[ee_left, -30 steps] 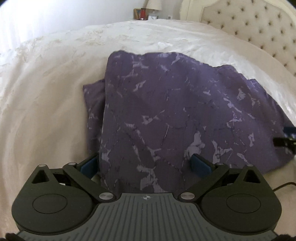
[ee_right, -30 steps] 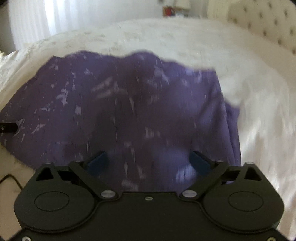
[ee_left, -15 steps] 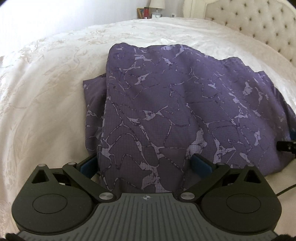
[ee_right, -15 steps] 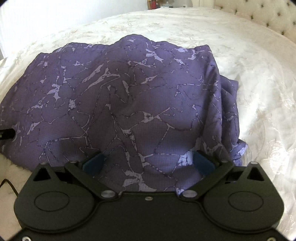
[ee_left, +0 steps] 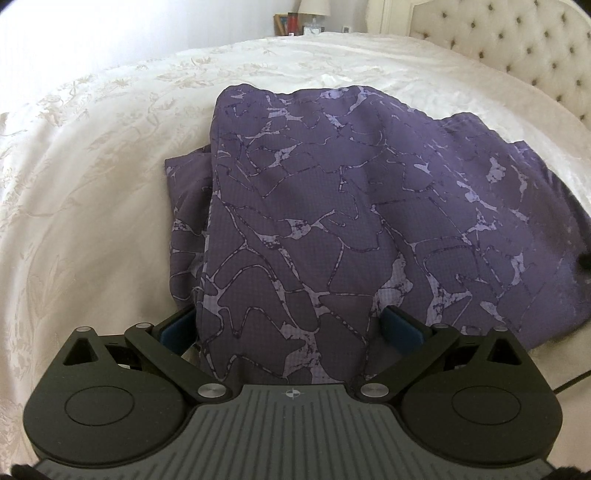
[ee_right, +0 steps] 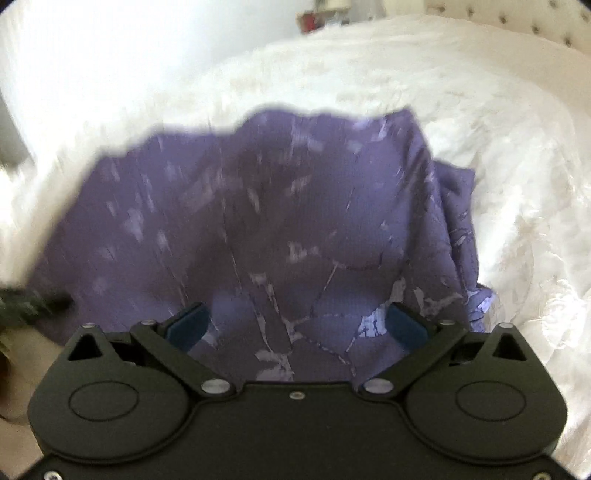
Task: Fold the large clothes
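Observation:
A purple garment (ee_left: 332,206) with a pale crackle print lies folded over itself on the white bed cover (ee_left: 92,184). A lower layer sticks out at its left side. My left gripper (ee_left: 290,325) is open at the garment's near left edge, and cloth lies across the gap between its blue pads (ee_left: 402,328). My right gripper (ee_right: 297,323) is open too, at the near right edge of the garment (ee_right: 277,206), with cloth spread between its pads (ee_right: 188,325). The right wrist view is blurred by motion.
A tufted cream headboard (ee_left: 517,48) stands at the back right. A bedside table with a lamp and small items (ee_left: 306,18) is behind the bed. A dark cable (ee_left: 569,384) runs off at the near right. White bed cover (ee_right: 517,184) surrounds the garment.
The right wrist view has gone from sharp to blurred and the garment sits lower and smaller in it. The left view has barely shifted. Both grippers stay open.

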A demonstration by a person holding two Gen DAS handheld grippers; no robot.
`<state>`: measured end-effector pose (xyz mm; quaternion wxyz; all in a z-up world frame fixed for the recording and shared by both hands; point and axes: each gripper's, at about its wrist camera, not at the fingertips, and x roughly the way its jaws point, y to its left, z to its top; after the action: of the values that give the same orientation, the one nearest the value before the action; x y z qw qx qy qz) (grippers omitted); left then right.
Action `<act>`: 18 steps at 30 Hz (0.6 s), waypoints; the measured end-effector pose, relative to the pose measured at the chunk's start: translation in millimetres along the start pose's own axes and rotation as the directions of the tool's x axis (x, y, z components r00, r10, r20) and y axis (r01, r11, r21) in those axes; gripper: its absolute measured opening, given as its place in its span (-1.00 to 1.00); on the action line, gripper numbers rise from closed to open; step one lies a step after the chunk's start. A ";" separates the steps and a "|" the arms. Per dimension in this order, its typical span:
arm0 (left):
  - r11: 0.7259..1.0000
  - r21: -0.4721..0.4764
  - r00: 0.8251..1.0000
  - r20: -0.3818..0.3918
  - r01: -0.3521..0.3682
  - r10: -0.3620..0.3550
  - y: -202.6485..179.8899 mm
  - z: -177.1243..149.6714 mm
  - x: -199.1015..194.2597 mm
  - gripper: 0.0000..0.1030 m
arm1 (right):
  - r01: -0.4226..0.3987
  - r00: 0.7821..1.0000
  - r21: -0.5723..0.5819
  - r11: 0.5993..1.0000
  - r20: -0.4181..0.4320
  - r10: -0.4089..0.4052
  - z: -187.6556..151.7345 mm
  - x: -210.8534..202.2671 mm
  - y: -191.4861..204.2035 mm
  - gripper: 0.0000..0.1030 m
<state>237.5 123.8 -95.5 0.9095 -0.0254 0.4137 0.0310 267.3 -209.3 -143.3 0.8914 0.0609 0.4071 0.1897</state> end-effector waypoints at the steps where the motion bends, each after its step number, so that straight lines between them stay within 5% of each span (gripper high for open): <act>1: 1.000 0.002 1.000 -0.003 0.000 0.000 0.3 0.8 0.2 1.00 | -0.022 0.999 0.040 0.999 0.035 0.020 1.7 -9.7 -6.4 0.98; 6: 1.000 0.001 1.000 -0.012 -0.001 0.001 0.1 1.5 0.8 1.00 | -0.105 0.981 0.252 0.962 0.186 0.058 8.5 -51.1 -52.1 0.99; 13: 1.000 0.002 1.000 -0.015 -0.001 0.001 0.1 1.2 1.8 1.00 | -0.083 0.993 0.428 0.900 0.112 0.039 -4.8 -43.4 -106.1 0.99; 18: 1.000 0.001 1.000 -0.013 -0.001 0.001 -0.2 1.1 1.7 1.00 | -0.139 0.990 0.507 0.851 0.084 0.111 -21.1 -27.5 -120.2 0.99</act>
<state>239.4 123.8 -96.1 0.9069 -0.0249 0.4196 0.0308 269.8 -331.6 -169.6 0.8392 0.3265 0.4149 0.1307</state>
